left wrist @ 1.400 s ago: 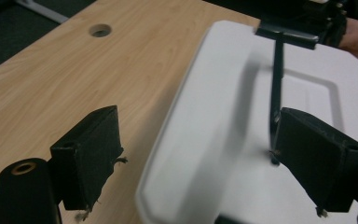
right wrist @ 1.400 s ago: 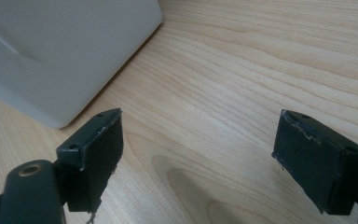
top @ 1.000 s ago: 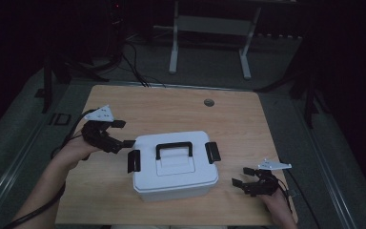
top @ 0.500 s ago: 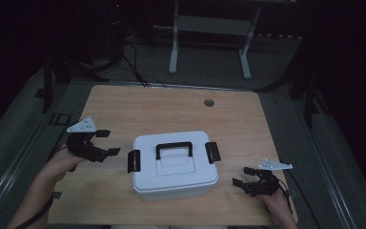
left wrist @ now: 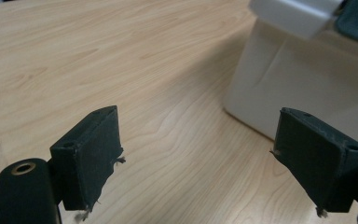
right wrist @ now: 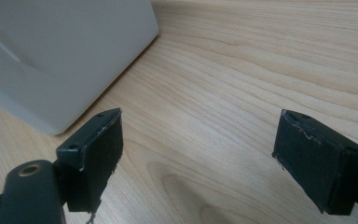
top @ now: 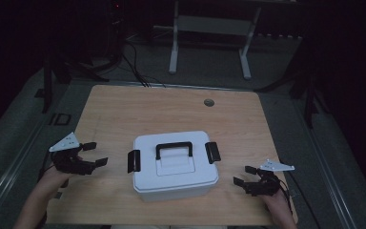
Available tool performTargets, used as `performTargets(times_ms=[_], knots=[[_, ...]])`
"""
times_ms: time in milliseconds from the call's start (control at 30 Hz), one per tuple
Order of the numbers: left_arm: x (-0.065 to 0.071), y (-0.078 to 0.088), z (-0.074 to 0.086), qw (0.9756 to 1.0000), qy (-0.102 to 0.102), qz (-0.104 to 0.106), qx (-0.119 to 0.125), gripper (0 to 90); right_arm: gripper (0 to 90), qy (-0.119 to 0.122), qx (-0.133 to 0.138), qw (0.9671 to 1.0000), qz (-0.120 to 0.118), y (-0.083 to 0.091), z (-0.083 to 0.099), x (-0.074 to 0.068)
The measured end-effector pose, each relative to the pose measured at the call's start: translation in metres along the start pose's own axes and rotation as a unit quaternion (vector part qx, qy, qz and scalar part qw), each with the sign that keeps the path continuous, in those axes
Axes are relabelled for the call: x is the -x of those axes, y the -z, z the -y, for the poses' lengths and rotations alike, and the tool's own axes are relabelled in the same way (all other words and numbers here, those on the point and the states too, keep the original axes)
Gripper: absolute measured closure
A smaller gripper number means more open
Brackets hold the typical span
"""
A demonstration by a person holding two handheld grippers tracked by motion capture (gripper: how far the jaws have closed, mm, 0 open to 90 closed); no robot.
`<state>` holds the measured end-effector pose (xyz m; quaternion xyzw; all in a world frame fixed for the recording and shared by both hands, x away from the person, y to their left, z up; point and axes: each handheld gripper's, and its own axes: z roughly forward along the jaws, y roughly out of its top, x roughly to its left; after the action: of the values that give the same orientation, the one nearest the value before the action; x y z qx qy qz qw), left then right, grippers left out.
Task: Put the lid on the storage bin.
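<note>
White plastic makes up the storage box [top: 175, 164], which sits on the wooden table [top: 171, 107] near the person's edge, lid on, black handle [top: 174, 149] lying across the top and a black latch [top: 133, 161] at each end. The high view gives that whole layout, plus a small round grommet [top: 208, 102] near the table's far edge. It also places the left gripper [top: 94, 153] to the left of the box and the right gripper [top: 242, 175] by its near right corner, both apart from it. The left gripper view shows up close what the high view cannot: two black pads [left wrist: 95, 154] standing wide apart with bare wood between them, and the box's lower wall [left wrist: 303, 88] ahead to the right under the lid's rim. In the right gripper view the jaws likewise stand wide with nothing between, the box's rounded corner [right wrist: 65, 60] ahead to the left, just beyond the left pad [right wrist: 98, 156].
</note>
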<state>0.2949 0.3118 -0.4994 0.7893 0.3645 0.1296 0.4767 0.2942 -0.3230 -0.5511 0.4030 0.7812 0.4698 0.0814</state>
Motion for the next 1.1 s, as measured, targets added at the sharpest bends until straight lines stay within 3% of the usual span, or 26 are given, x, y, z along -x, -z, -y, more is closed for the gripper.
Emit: performTargets(times_ms=[167, 433, 533, 633, 667, 700, 733, 933, 1100], knots=[[0.0, -0.002, 0.016, 0.9996, 0.006, -0.026, -0.006, 14.8, 14.4, 0.003, 0.014, 0.9998, 0.011, 0.002, 0.0, 0.001], [0.002, -0.01, 0.035, 0.9991, 0.023, -0.036, -0.001, 14.8, 14.0, 0.003, 0.015, 0.9996, 0.023, 0.002, 0.001, 0.0], [0.003, -0.012, 0.04, 0.9984, 0.023, -0.051, 0.0, 14.7, 14.0, 0.005, 0.015, 0.9995, 0.028, 0.002, 0.001, -0.001], [0.004, -0.009, 0.044, 0.9974, 0.03, -0.062, 0.022, 14.7, 13.9, 0.007, 0.016, 0.9992, 0.035, 0.001, 0.002, -0.001], [0.005, -0.008, 0.048, 0.9956, 0.039, -0.074, 0.042, 14.8, 13.9, 0.007, 0.017, 0.9992, 0.036, 0.002, 0.002, -0.001], [0.005, -0.008, 0.048, 0.9956, 0.039, -0.074, 0.042, 14.8, 13.9, 0.007, 0.017, 0.9992, 0.036, 0.002, 0.002, -0.001], [0.006, -0.007, 0.052, 0.9938, 0.049, -0.083, 0.055, 14.7, 14.0, 0.007, 0.019, 0.999, 0.041, 0.002, 0.002, -0.002], [0.012, -0.007, 0.057, 0.9906, 0.044, -0.112, 0.066, 14.8, 13.9, 0.0, 0.036, 0.9977, 0.057, 0.004, 0.003, -0.001], [0.014, -0.011, 0.058, 0.9905, 0.038, -0.115, 0.065, 14.8, 14.0, -0.001, 0.035, 0.9976, 0.06, 0.004, 0.005, 0.0]])
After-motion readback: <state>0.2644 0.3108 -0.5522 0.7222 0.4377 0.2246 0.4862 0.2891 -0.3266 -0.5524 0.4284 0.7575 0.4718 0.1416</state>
